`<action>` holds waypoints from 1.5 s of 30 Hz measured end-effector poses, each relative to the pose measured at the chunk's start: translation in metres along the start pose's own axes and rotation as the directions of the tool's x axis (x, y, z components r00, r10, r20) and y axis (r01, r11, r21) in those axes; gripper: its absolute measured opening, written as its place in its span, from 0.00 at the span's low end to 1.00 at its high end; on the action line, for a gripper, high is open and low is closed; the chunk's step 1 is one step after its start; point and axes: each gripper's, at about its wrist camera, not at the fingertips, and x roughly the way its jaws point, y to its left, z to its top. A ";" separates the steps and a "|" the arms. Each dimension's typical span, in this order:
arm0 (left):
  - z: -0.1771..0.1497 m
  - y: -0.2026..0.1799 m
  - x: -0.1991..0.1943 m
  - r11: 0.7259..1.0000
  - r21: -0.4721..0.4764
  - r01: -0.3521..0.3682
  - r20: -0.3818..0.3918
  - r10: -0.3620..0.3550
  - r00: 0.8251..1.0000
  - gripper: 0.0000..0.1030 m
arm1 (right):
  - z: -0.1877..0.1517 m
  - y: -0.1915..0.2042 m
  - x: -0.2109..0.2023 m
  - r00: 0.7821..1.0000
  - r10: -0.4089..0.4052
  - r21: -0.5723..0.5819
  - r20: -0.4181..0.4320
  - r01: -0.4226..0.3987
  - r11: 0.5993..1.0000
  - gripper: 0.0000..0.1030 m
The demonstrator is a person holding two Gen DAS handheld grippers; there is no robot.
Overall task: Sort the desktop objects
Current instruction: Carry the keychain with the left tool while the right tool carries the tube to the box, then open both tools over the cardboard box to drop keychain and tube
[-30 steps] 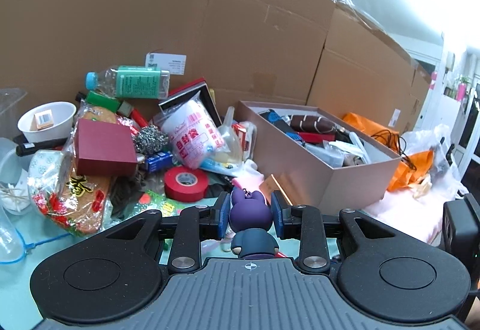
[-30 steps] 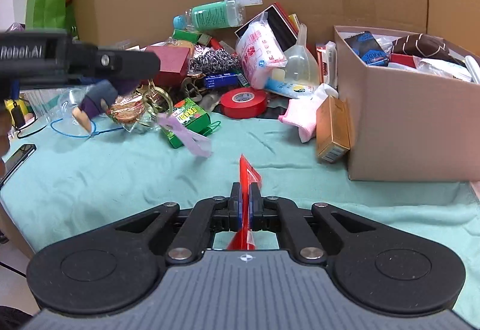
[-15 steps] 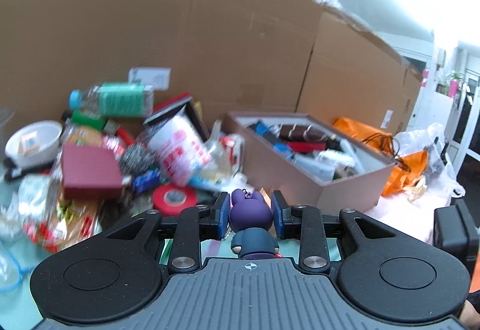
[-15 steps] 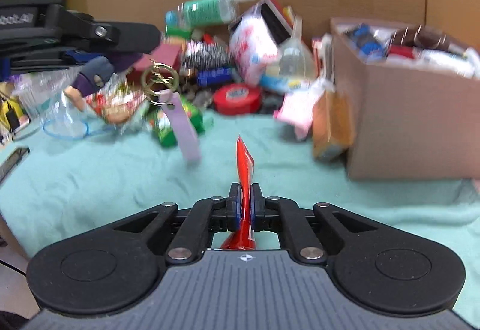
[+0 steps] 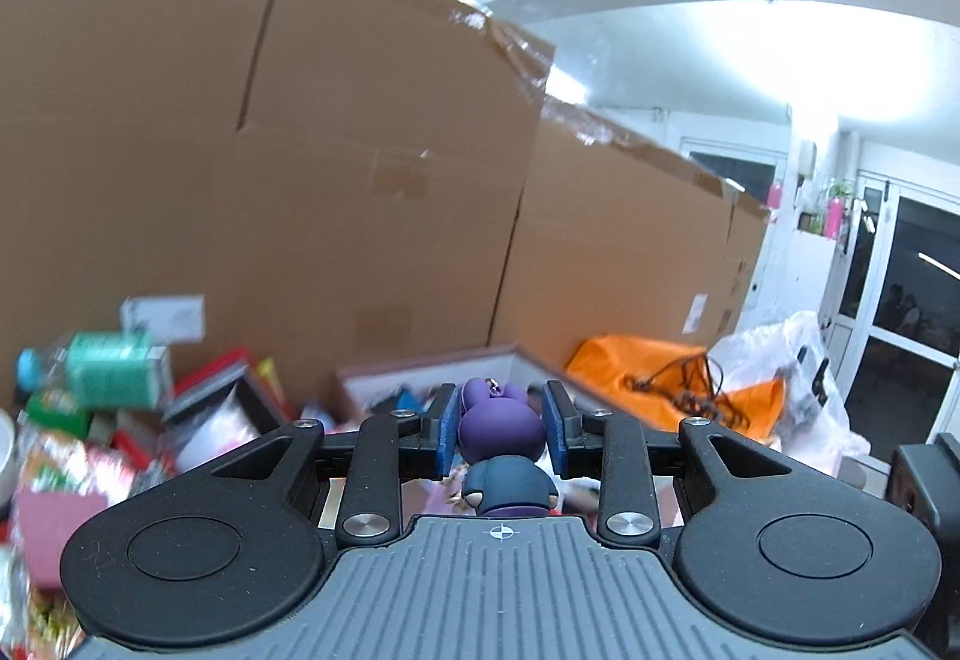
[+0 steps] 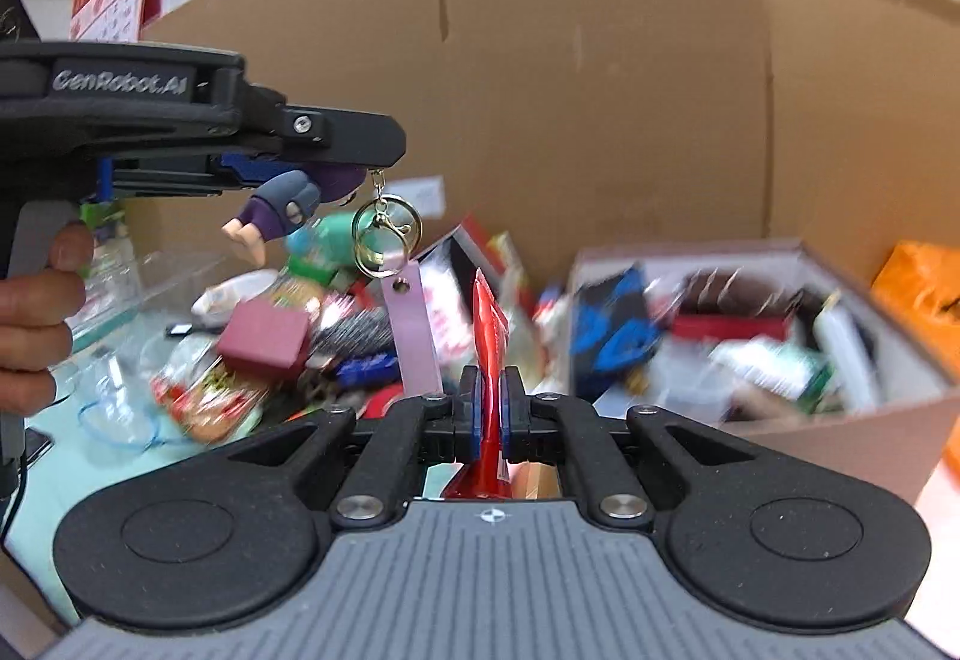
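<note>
Left gripper (image 5: 499,423) pinching the keychain (image 5: 501,420), right gripper (image 6: 490,408) pinching the sachet (image 6: 489,336); box (image 6: 840,420) half-filled, pile (image 6: 264,342) remains.

We see both fisheye views bright, lit from a glaring white ceiling (image 5: 750,36) that washes out at upper right in the left view. Motion blur smears the clutter (image 6: 270,354) and the open box (image 6: 762,336) (the near black bodies stay crisp). Straight cardboard wall (image 5: 360,168) edges bow toward the frame rims, and the corners go black.
</note>
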 end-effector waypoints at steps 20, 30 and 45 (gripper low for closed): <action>0.001 -0.024 0.132 0.998 -0.053 0.043 -0.165 -0.052 0.985 0.27 | 0.029 -0.096 0.026 0.972 -0.236 0.064 0.002 0.236 0.970 0.07; -0.025 -0.009 0.171 0.999 -0.053 -0.004 -0.253 -0.009 0.968 0.27 | 0.026 -0.119 0.057 0.964 -0.262 0.083 -0.036 0.265 0.961 0.07; -0.043 -0.003 0.187 0.999 -0.049 -0.018 -0.265 0.004 0.964 0.83 | 0.018 -0.137 0.092 0.941 -0.330 0.045 -0.079 0.334 0.941 0.34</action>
